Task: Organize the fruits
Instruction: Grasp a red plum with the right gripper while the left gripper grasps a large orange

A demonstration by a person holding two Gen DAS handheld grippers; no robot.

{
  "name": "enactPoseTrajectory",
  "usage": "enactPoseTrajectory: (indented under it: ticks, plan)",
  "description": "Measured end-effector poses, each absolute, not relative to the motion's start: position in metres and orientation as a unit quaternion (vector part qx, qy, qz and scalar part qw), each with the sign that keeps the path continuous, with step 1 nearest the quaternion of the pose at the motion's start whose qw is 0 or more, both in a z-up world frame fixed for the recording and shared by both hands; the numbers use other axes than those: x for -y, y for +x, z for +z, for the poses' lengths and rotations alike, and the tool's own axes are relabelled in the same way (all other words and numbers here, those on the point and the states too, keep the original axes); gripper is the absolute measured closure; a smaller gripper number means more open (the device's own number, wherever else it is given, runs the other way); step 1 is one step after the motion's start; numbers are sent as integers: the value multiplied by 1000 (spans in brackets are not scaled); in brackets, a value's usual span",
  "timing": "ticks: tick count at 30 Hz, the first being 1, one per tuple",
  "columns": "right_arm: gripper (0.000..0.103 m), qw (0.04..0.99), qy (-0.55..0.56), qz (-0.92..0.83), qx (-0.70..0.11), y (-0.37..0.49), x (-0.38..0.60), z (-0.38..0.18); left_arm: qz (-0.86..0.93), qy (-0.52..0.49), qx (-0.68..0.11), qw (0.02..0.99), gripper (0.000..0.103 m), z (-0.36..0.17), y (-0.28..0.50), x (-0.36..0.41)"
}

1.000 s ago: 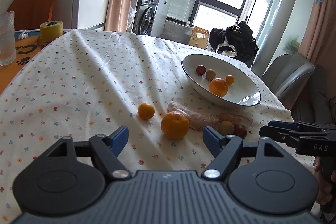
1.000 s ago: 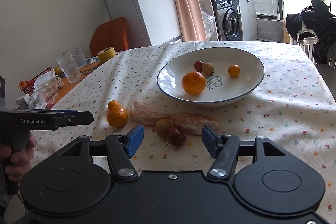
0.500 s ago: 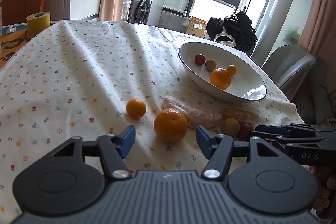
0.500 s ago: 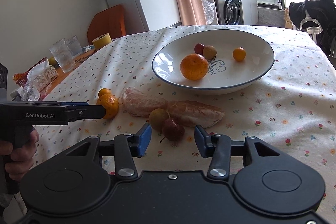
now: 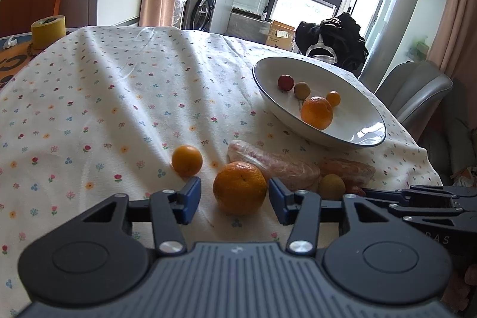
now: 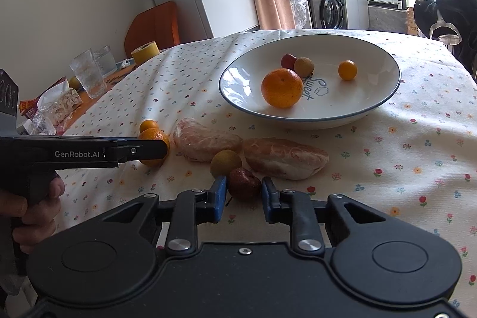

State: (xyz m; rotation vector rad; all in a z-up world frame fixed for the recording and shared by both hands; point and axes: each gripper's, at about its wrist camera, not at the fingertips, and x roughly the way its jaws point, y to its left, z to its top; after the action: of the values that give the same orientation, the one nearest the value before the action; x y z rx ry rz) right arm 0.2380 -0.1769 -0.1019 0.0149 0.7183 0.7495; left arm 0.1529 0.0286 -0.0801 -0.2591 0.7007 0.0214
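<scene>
A large orange (image 5: 240, 188) lies on the flowered tablecloth between the blue pads of my left gripper (image 5: 234, 200), which is open with a gap on the left side. My right gripper (image 6: 244, 198) is shut on a small red fruit (image 6: 244, 184) that rests on the cloth. Around them lie a small orange (image 5: 187, 160), a yellowish round fruit (image 6: 226, 162) and two peeled citrus segments (image 6: 205, 142) (image 6: 284, 158). The white bowl (image 6: 357, 97) behind holds an orange (image 6: 281, 91), a tiny orange, a red fruit and a tan one.
A yellow tape roll (image 5: 48, 30), drinking glasses (image 6: 88, 73) and snack packets (image 6: 56, 106) stand at the table's far left. A grey chair (image 5: 414, 88) sits past the right edge. A hand (image 6: 35, 210) holds the left gripper's handle.
Both grippers moved forward and lower towards the fruit. The left jaws narrowed around the large orange. The right jaws closed in on the small red fruit.
</scene>
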Motion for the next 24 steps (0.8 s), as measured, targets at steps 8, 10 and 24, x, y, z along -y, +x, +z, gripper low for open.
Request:
enactPoseTrajectory:
  ticks: [8,10,24]
  plan:
    - [80,874,6,361,-325,230,183,-91,3,-131,-332,934,66,-70,143,-24]
    - [80,876,8,361,-319,229,184,-87,3,-130,-327,936,66,-66,140,-23]
    - [80,888,13,361,-286,221,195,-64,-3,-118,-297,947,66,-40,125,-12]
